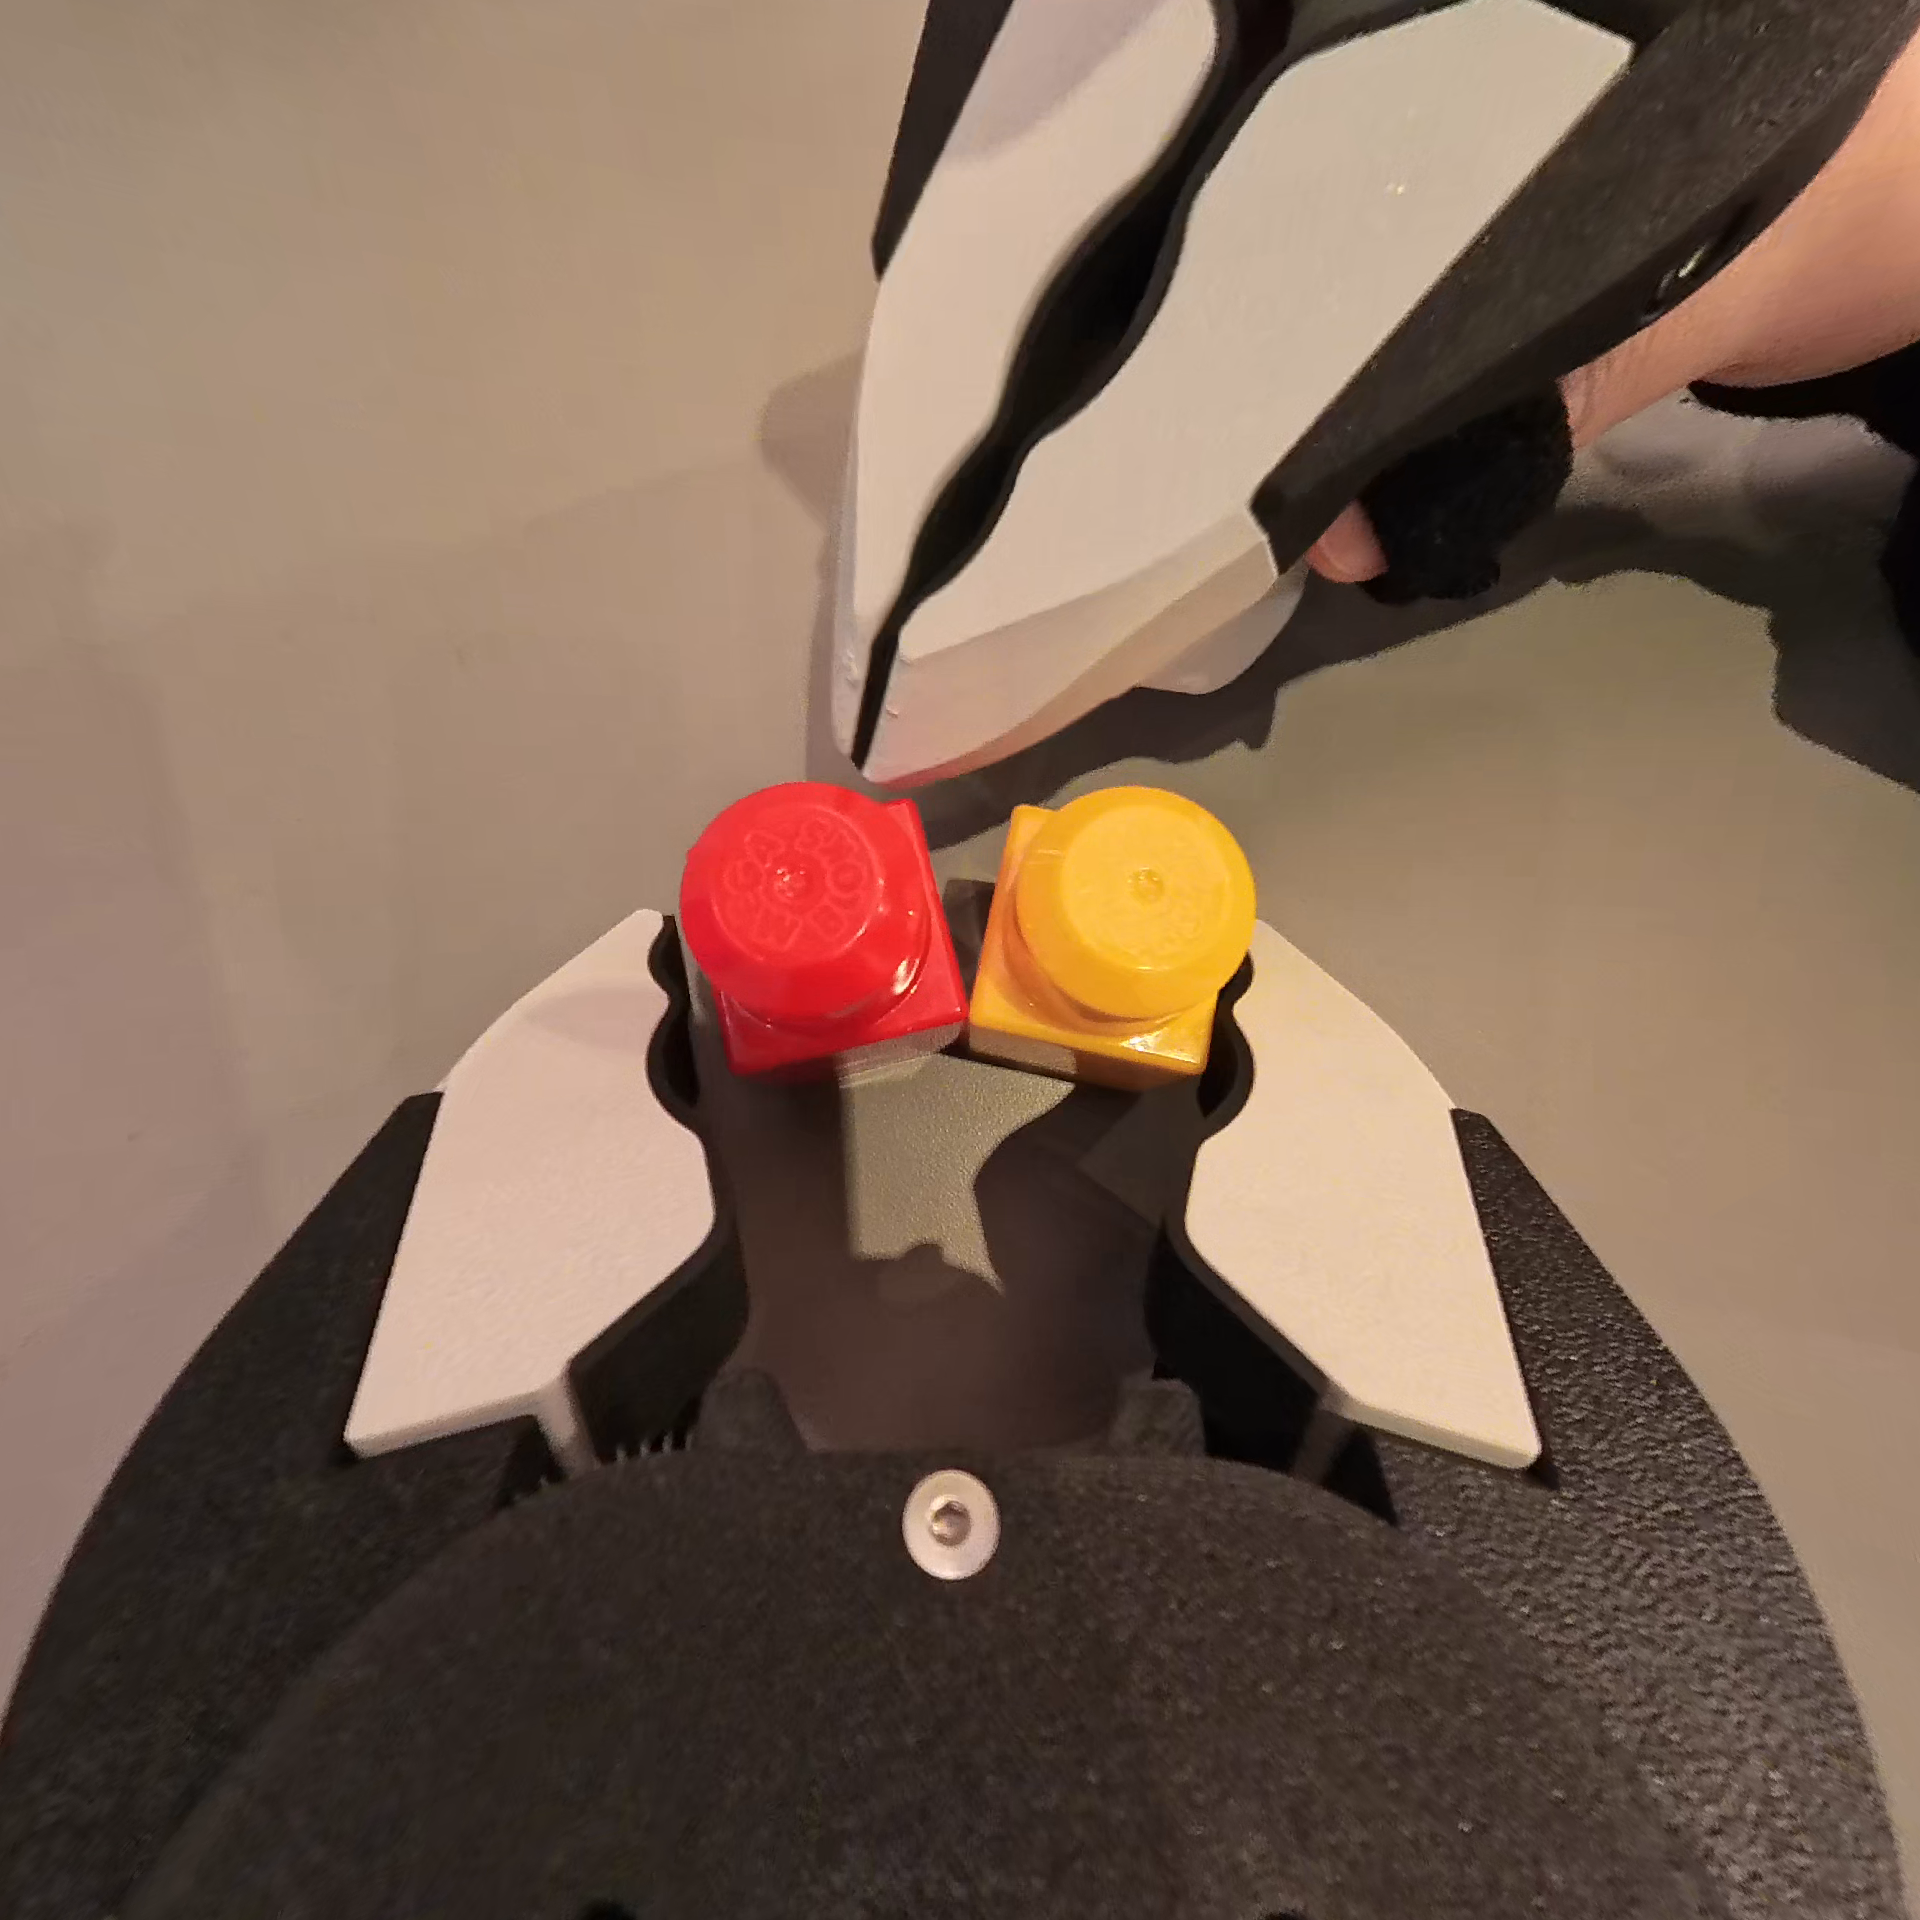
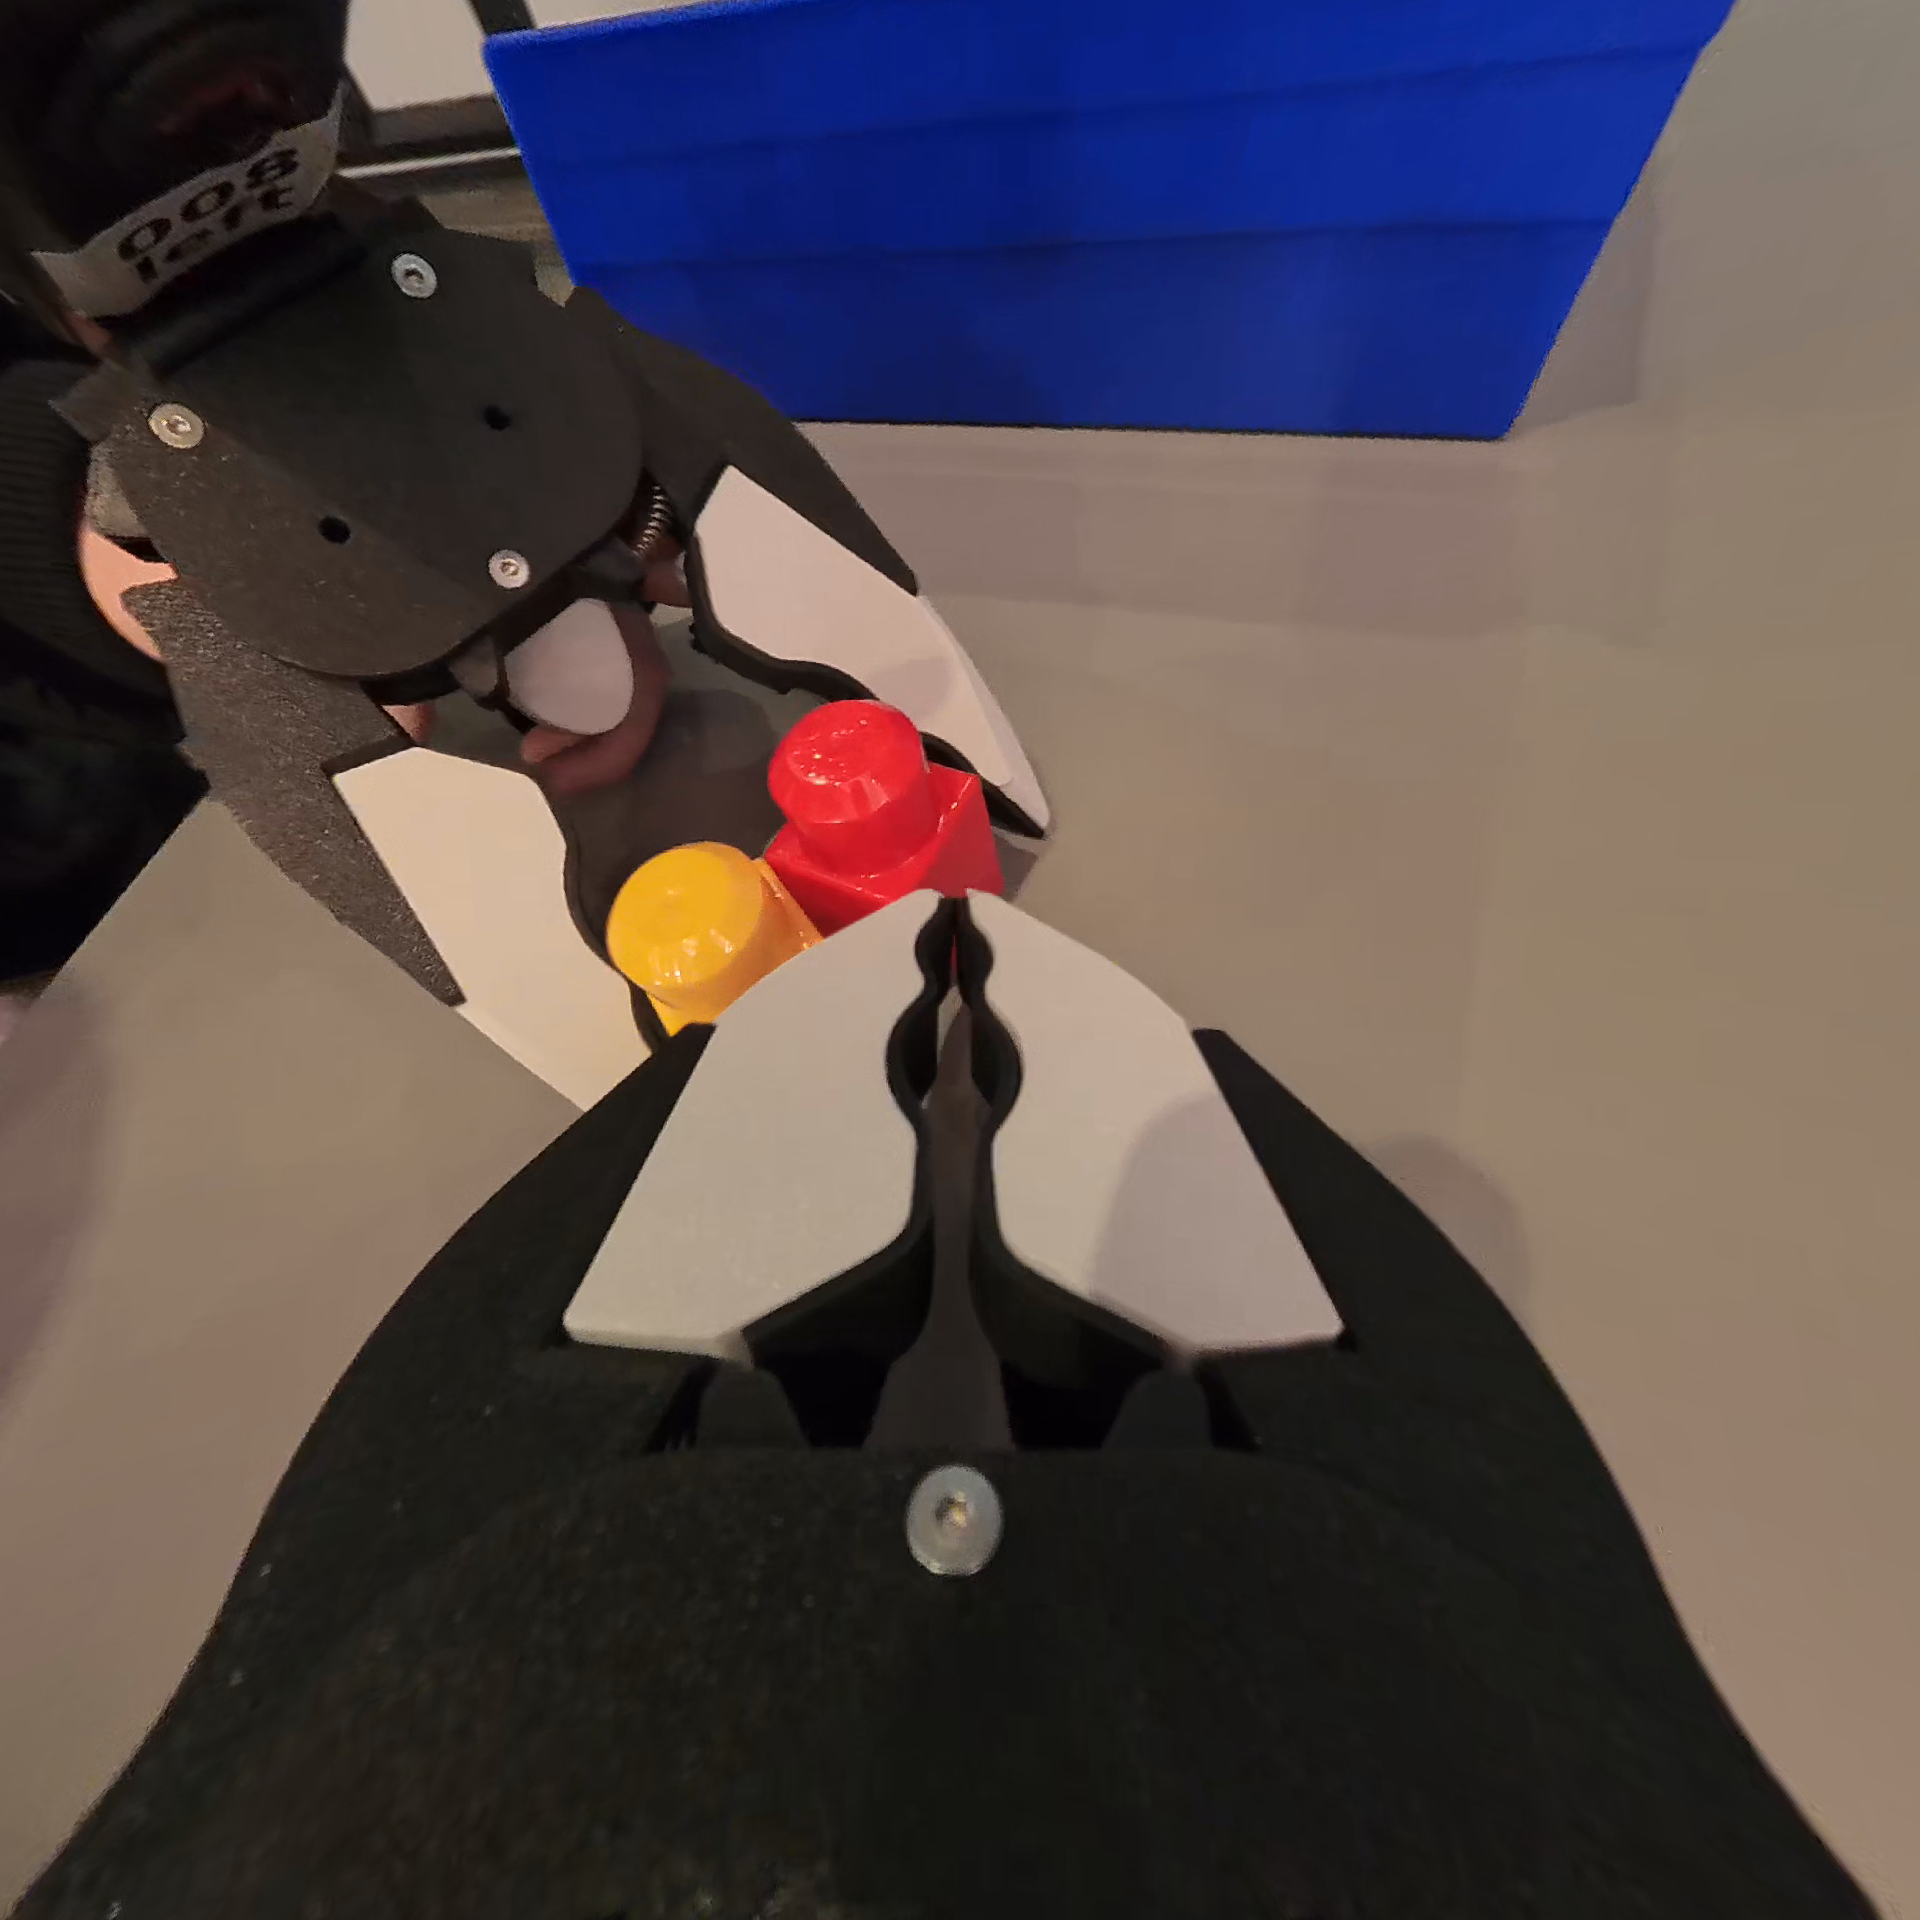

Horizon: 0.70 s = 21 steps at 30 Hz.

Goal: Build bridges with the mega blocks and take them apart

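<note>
A red single-stud block (image 1: 821, 935) and a yellow single-stud block (image 1: 1122, 935) sit side by side, studs up, between the fingers of my left gripper (image 1: 961, 935). Its left finger (image 1: 582, 1143) presses on the red block and its right finger (image 1: 1340, 1164) presses on the yellow one. My right gripper (image 1: 868, 758) is shut and empty, its tip just beyond the red block's far edge. The right wrist view shows the same: right gripper (image 2: 956, 914), red block (image 2: 883, 821), yellow block (image 2: 696, 925), left gripper (image 2: 831, 914). I cannot tell whether the blocks rest on the table.
A blue plastic bin (image 2: 1091, 208) stands on the grey table (image 2: 1455, 831) behind the blocks. A person's hands hold the grippers, one in the left wrist view (image 1: 1787, 260) and one in the right wrist view (image 2: 592, 738).
</note>
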Motion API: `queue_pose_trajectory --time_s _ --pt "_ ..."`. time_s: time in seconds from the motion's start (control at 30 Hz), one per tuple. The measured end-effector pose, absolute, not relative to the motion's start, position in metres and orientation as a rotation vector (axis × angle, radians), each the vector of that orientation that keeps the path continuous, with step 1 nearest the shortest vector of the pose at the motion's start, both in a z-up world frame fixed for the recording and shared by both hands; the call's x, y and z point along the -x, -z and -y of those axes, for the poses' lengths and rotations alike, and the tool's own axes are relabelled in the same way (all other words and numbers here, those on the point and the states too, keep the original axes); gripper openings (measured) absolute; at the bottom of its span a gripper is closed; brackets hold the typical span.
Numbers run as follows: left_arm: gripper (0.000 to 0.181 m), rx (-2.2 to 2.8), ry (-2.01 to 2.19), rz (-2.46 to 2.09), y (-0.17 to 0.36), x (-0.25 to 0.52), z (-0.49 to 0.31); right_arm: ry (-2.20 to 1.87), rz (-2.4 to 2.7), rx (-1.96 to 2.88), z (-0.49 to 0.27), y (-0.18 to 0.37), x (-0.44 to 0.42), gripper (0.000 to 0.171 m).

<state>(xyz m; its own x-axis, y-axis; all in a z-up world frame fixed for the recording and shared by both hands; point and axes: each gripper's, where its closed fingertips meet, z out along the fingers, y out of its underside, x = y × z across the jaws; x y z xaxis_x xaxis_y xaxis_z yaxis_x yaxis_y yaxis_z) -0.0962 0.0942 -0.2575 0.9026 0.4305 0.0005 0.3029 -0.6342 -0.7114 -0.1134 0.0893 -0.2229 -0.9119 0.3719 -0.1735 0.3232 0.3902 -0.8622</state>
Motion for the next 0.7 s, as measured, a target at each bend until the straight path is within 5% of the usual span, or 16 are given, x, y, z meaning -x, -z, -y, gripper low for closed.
queue_pose_trajectory --time_s 0.7 --pt "0.093 2.313 -0.181 0.438 0.257 0.096 -0.096 -1.507 2.797 0.626 -0.091 0.238 0.085 0.000"
